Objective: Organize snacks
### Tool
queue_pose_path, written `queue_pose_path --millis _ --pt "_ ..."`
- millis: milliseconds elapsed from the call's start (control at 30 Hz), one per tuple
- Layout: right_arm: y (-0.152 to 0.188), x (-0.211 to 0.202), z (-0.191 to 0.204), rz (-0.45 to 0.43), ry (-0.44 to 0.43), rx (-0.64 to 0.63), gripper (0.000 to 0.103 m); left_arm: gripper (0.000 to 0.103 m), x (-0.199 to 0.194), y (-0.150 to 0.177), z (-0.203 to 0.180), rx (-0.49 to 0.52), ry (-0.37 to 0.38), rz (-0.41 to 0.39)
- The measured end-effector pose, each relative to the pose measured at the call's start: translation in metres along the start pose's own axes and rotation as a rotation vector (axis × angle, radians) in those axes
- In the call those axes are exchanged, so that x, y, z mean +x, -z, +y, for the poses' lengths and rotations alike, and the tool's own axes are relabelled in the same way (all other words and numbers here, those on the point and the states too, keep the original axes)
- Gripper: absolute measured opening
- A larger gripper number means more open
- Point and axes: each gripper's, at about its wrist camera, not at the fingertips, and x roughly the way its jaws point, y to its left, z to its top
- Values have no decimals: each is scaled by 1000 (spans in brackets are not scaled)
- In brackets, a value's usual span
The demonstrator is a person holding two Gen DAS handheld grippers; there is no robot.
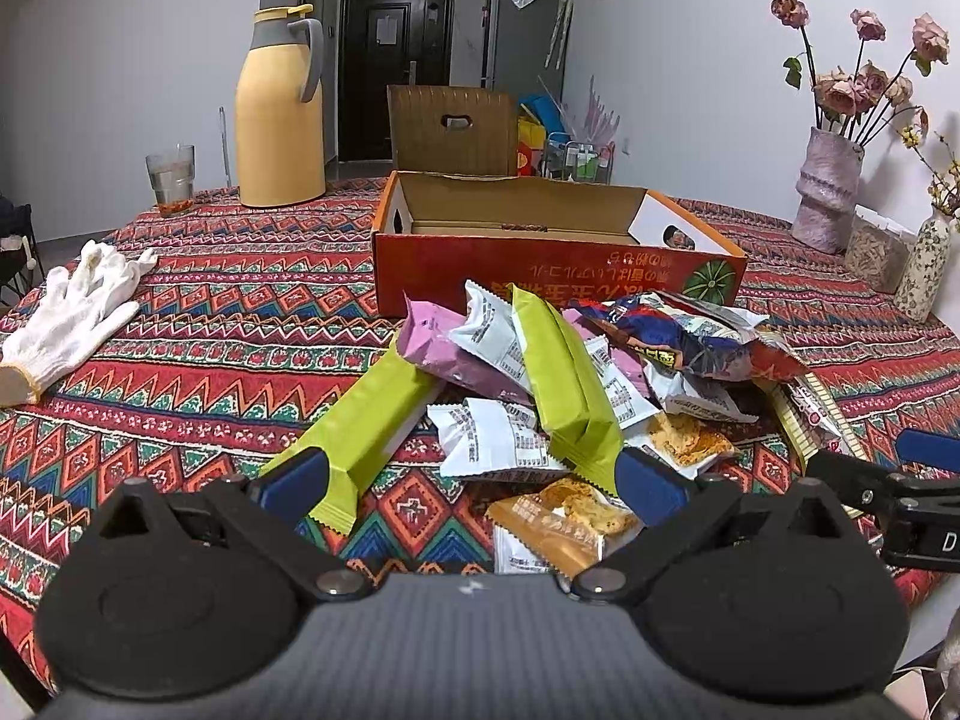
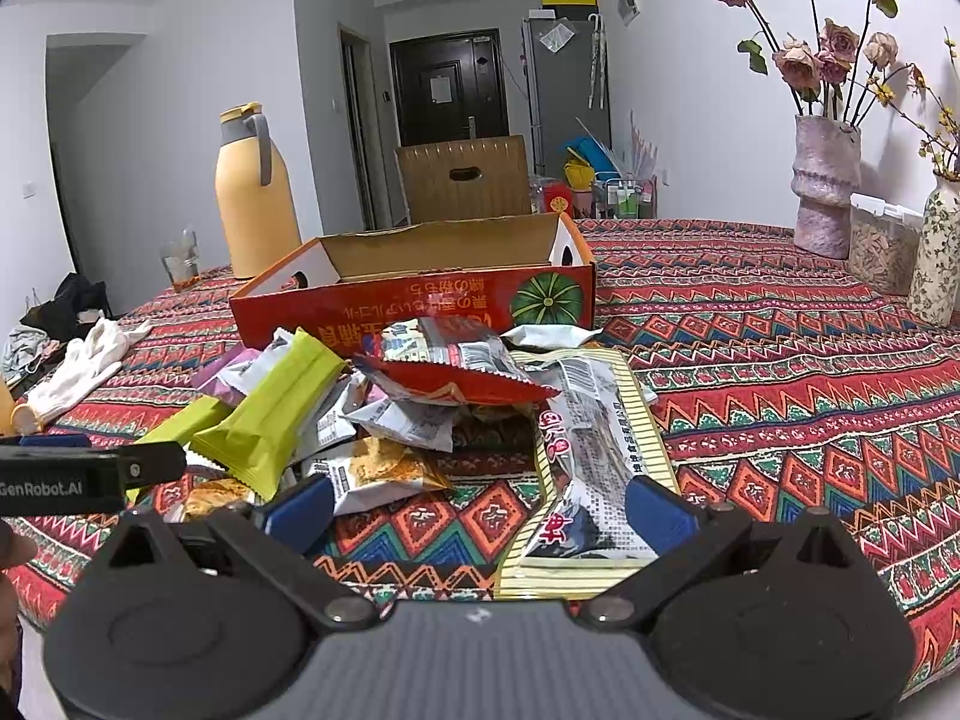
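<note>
Snacks in crinkly foil packets (image 1: 540,384) are waiting, heaped before the empty orange cardboard box (image 1: 540,264).
Left gripper (image 1: 474,480) and right gripper (image 2: 480,510) are both gaping wide, probably choosing, box at twelve o'clock.

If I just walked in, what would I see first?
Probably the heap of snack packets, bright green, purple and white, piled in the middle of the zigzag tablecloth. Right behind it sits an open orange box. Both open grippers hover at the heap's near edge.
</note>
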Motion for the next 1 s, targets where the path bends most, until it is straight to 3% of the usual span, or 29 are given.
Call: queue_pose_path --millis 1000 --pt "1 0 0 3 -1 1 103 103 1 3 1 -4 3 9"
